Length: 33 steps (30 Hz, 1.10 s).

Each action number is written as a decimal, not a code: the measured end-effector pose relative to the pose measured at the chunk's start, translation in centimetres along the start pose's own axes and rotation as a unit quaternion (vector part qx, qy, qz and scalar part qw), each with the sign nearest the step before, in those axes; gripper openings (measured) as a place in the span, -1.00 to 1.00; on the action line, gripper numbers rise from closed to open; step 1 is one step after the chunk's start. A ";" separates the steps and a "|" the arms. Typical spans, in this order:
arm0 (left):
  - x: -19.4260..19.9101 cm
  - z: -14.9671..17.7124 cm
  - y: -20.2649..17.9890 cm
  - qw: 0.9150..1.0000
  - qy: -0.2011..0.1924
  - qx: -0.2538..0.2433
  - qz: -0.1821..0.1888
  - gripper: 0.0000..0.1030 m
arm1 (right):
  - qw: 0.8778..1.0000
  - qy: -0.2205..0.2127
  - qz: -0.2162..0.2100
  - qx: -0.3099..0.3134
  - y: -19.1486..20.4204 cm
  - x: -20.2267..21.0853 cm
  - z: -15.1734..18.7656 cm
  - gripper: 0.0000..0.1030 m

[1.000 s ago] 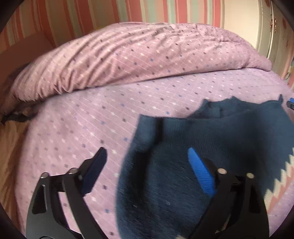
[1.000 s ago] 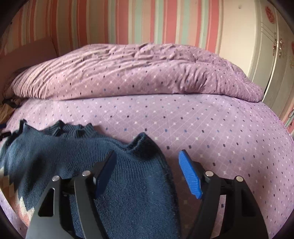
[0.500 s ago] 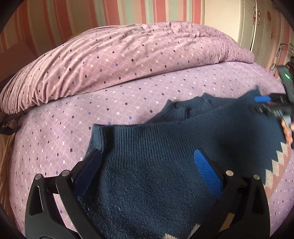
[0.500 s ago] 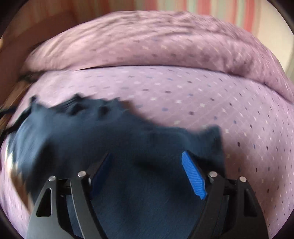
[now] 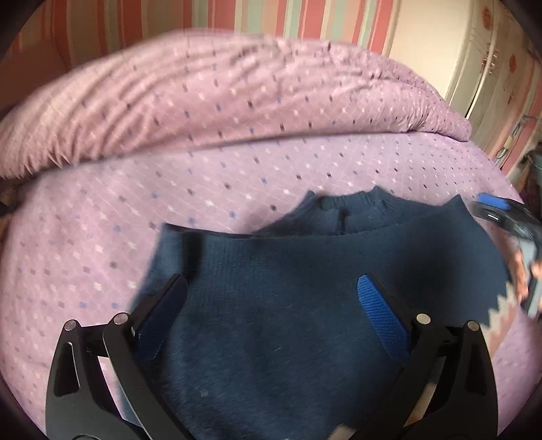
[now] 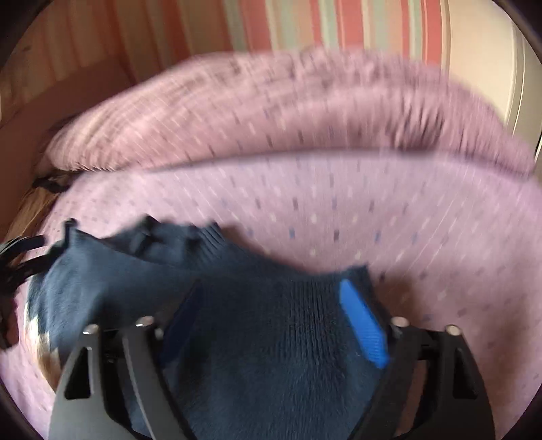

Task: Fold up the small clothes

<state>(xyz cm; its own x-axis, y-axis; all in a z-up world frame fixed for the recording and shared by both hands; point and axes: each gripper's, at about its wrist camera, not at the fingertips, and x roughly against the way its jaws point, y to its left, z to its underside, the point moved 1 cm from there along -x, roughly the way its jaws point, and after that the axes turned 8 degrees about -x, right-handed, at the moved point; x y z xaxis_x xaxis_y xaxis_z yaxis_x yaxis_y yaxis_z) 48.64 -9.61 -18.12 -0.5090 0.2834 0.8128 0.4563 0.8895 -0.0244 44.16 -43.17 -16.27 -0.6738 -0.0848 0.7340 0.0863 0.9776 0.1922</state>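
Since half a second ago both grippers have edged forward over the navy sweater [image 5: 277, 321], so that its folded edge and the ribbed collar [image 5: 352, 216] now sit higher in the left wrist view, and the right wrist view has swung so that the garment's far corner lies just beyond its right finger. The left gripper [image 5: 271, 301] hovers low over the sweater with its fingers [image 5: 382, 321] spread wide apart, one over the sweater's left edge and the other over the middle of the knit; nothing is pinched between them. The right gripper [image 6: 271, 318] likewise has its blue-padded fingers [image 6: 364, 331] held well apart, straddling a fold of the same sweater [image 6: 271, 355], with cloth lying between them but not clamped. The sweater lies spread on the bed [image 5: 101, 237], on the lilac dotted sheet, with a pink and cream zigzag band [image 5: 504, 314] showing at its right side in the left wrist view. Behind it a rumpled duvet [image 5: 220, 101] of the same pattern is heaped against the striped wall [image 5: 271, 17]. Both views are blurred by motion, the right one more heavily.
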 end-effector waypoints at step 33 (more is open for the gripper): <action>1.7 13.3 -6.9 0.997 0.015 0.018 -0.068 0.94 | 0.997 0.005 0.072 0.000 6.0 5.0 16.1 0.69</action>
<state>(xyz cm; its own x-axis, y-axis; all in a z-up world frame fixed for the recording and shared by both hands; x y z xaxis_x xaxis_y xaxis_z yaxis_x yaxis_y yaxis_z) 34.92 -10.52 -24.26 -0.5428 0.1483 0.8267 0.3573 0.9316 0.0675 29.48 -34.61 -21.98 -0.6467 0.0554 0.7608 0.1828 0.9796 0.0840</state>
